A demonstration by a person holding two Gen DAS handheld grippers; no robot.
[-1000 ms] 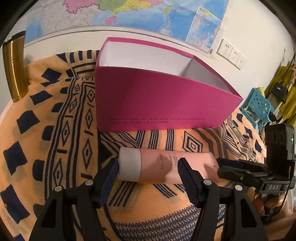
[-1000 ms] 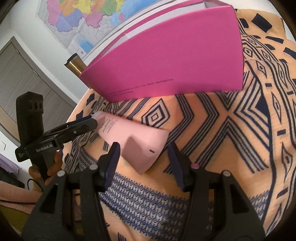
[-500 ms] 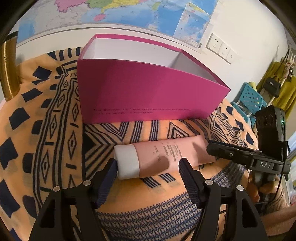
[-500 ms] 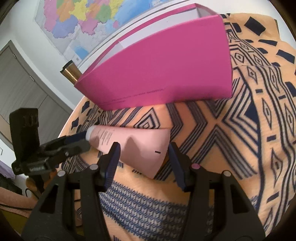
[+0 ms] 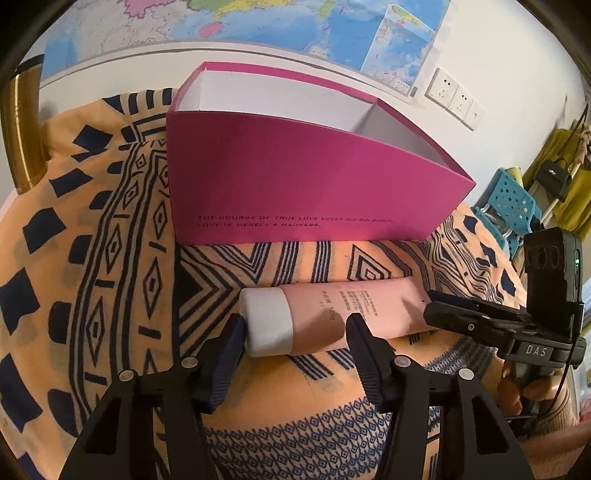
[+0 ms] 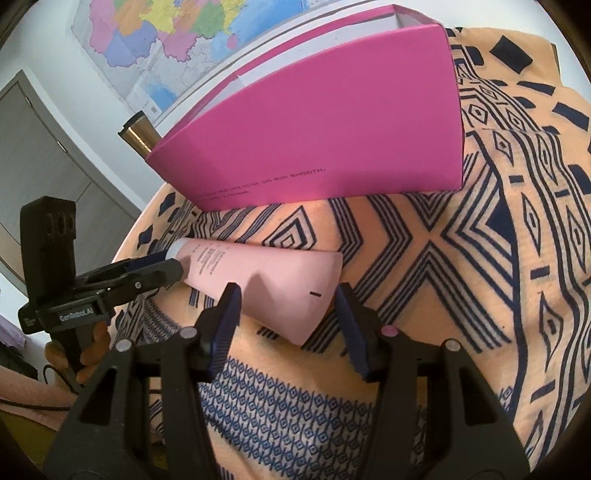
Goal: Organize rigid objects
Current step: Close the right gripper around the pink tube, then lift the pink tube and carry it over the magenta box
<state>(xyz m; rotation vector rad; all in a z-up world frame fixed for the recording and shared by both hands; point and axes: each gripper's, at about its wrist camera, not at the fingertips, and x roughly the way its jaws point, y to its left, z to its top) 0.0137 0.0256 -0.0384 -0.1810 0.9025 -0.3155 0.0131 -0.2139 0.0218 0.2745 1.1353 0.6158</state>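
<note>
A pink tube (image 5: 332, 314) with a white cap (image 5: 266, 321) lies on the orange patterned cloth (image 5: 110, 258), in front of an open magenta box (image 5: 295, 184). My left gripper (image 5: 295, 328) straddles the cap end. Its jaws are closing, and I see no pad pressing on the tube. My right gripper (image 6: 286, 299) stands open over the flat crimped end of the tube (image 6: 266, 280), its fingers casting shadows on it. Each gripper shows in the other's view: the right gripper (image 5: 454, 314) at the tube's far end, the left gripper (image 6: 147, 273) by the cap. The box (image 6: 332, 129) shows only white inner walls.
A gold cylinder (image 5: 22, 129) stands at the back left beside the box. Behind are a wall map (image 5: 258, 22) and wall sockets (image 5: 454, 98). A blue perforated stool (image 5: 513, 203) and hanging bags sit off the table's right. The cloth covers the whole table.
My left gripper's jaws have drawn closer together around the cap end of the tube. The right gripper's jaws keep the same width. The tube stays on the cloth.
</note>
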